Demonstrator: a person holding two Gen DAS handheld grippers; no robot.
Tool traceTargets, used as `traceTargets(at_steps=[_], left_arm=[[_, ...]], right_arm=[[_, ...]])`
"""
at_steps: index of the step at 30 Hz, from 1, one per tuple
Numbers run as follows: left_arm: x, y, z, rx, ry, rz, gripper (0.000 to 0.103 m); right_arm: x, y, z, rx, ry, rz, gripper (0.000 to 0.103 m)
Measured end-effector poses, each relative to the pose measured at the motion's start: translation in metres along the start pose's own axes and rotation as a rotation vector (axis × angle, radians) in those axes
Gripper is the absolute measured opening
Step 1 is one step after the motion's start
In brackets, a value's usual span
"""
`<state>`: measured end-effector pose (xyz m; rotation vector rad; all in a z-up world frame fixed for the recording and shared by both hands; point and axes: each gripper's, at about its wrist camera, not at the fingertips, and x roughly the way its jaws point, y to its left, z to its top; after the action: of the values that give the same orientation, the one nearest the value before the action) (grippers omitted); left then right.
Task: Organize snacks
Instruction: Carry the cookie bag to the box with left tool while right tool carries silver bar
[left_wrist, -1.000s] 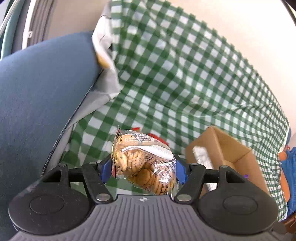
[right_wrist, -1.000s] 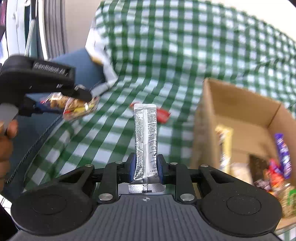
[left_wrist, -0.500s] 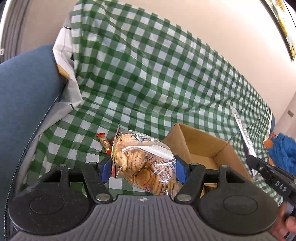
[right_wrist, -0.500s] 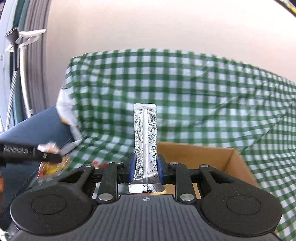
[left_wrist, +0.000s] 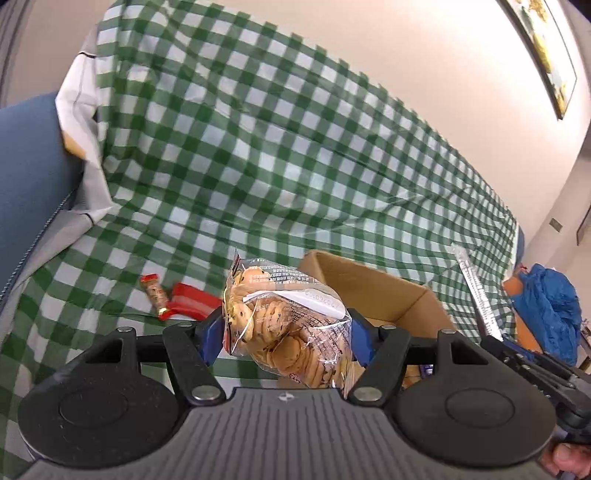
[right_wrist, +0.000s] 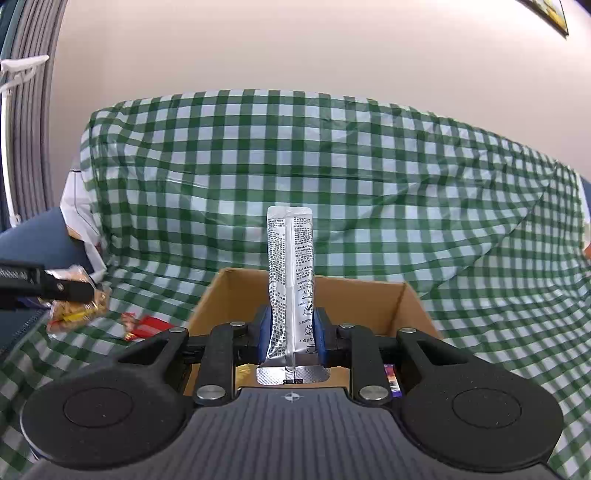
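The left gripper grips a cookie bag beside the box while the right gripper clamps a silver sachet above it: carry step, next lower and release into the box

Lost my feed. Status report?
Left hand-held gripper shut on cookie bag. Right shut on silver sachet. Cardboard box ahead, unobstructed.

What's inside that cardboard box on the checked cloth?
Mostly hidden. In the right wrist view the cardboard box shows bare brown inner walls; the right tool and its silver packet cover the floor. Only a purple wrapper and something yellow peek out.
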<state>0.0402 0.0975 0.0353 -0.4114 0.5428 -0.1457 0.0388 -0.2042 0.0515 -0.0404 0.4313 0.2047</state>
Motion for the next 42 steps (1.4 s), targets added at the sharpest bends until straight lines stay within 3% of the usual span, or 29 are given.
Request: traceTargets(at_steps=[18,42], left_arm=[[0.02,-0.046,-0.017,0.066,-0.059,-0.105,0.072],[0.032,-0.07,-0.033,0.147,-0.048,-0.142,0.072]], right_arm=[[-0.008,-0.062,-0.017,0.046,0.025,-0.13,0.025],[-0.006,-0.066,-0.017,0.017,0.035,-0.141,0.025]])
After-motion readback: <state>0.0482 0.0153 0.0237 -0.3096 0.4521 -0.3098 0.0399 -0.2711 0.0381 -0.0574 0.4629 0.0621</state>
